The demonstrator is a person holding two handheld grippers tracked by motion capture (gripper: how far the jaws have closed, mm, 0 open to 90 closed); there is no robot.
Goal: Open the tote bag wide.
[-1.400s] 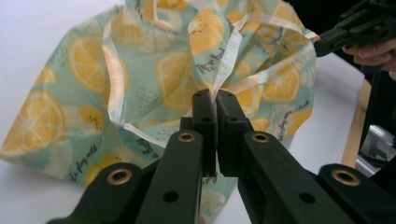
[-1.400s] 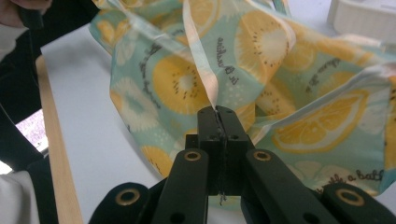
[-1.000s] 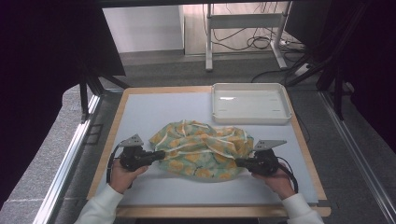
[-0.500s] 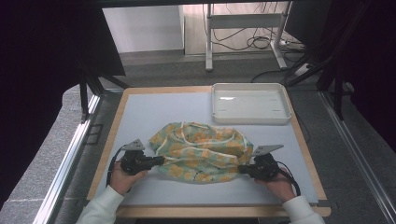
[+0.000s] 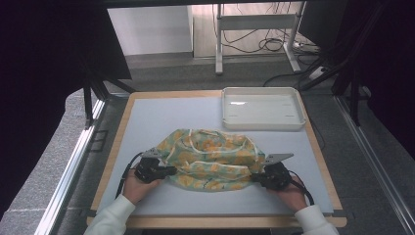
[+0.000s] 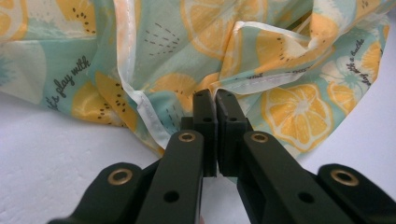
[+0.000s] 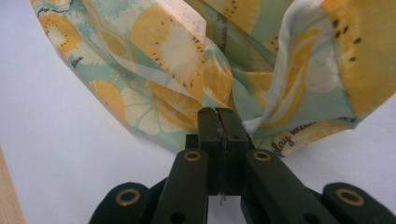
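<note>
A mint-green cloth (image 5: 213,159) printed with orange and lemon slices lies crumpled on the white table top, stretched between both hands. My left gripper (image 5: 169,171) is shut on the cloth's left edge; in the left gripper view its jaws (image 6: 215,103) pinch a white-hemmed fold of the cloth (image 6: 261,56). My right gripper (image 5: 257,177) is shut on the cloth's right edge, and the right gripper view shows the jaws (image 7: 223,116) closed on bunched fabric (image 7: 196,56). Both grippers sit low, close to the table.
A white empty tray (image 5: 262,108) stands at the back right of the table (image 5: 147,122). The wooden rim (image 5: 113,147) frames the white mat. Metal rails and a dark floor lie to either side.
Both grippers have come down and toward the near edge with the cloth. The cloth has spread flatter and wider on the table.
</note>
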